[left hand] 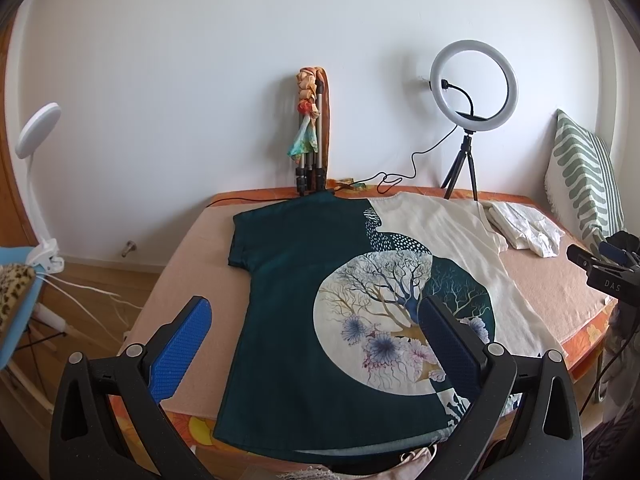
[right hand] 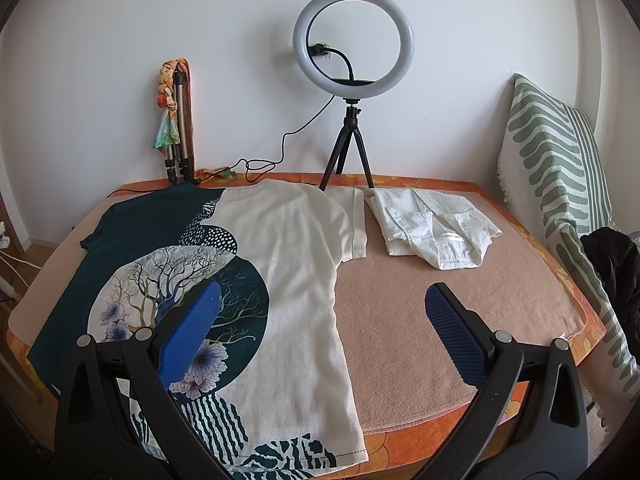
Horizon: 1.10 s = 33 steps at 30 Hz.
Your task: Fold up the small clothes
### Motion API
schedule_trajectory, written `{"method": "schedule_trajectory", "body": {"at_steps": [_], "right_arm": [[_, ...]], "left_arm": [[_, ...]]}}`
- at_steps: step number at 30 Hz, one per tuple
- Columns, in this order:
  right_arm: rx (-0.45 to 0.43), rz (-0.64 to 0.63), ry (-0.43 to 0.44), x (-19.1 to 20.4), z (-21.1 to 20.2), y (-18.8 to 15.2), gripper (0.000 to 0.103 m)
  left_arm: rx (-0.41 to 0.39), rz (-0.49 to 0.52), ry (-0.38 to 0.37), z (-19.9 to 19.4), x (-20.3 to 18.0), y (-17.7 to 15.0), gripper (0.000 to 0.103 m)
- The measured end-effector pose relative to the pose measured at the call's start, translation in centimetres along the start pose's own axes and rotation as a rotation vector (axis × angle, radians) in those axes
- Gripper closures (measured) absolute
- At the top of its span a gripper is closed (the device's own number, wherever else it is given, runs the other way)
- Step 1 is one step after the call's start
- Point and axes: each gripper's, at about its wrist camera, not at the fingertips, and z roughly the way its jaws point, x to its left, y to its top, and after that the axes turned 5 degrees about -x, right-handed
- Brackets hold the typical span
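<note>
Your left gripper (left hand: 316, 344) hangs over the near edge of the bed (left hand: 560, 276) with its jaws spread wide and nothing between them. The T-shirt (left hand: 304, 288) lies flat and unfolded just ahead of those jaws, hem toward you and collar toward the wall. Its dark green half runs up between the two jaws, and the tree print sits behind the right-hand jaw. The left-hand jaw is over the blanket (left hand: 188, 256), just off the shirt's green side edge.

Your right gripper (right hand: 322, 336) is also spread wide, holding nothing. Its left-hand jaw is over the shirt's (right hand: 296, 264) round print; its right-hand jaw is over bare blanket (right hand: 440, 280). The shirt's cream side edge runs up between the two jaws. The cream sleeve lies spread out ahead of the jaws, toward the wall.

Ahead of the right-hand jaw, well beyond it, a folded white garment (right hand: 436, 224) rests on the blanket just beside that sleeve; whether they touch you cannot tell. Past both, a ring light (right hand: 354, 42) stands on a small tripod at the far edge of the bed. A folded tripod (right hand: 180, 128) with a scarf tied to it leans on the wall, far left of the jaws. A striped pillow (right hand: 560, 168) stands far right.
</note>
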Motion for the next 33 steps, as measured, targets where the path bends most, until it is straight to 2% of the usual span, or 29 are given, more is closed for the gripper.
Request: {"method": "schedule_trajectory", "body": {"at_steps": [25, 33], "right_arm": [[-0.001, 0.002, 0.003, -0.1, 0.0, 0.1, 0.0], [-0.001, -0.001, 0.023, 2.1, 0.3, 0.4, 0.0]], "left_arm": [[-0.002, 0.003, -0.001, 0.0, -0.1, -0.3, 0.0], [-0.005, 0.004, 0.014, 0.3, 0.7, -0.5, 0.0]]}}
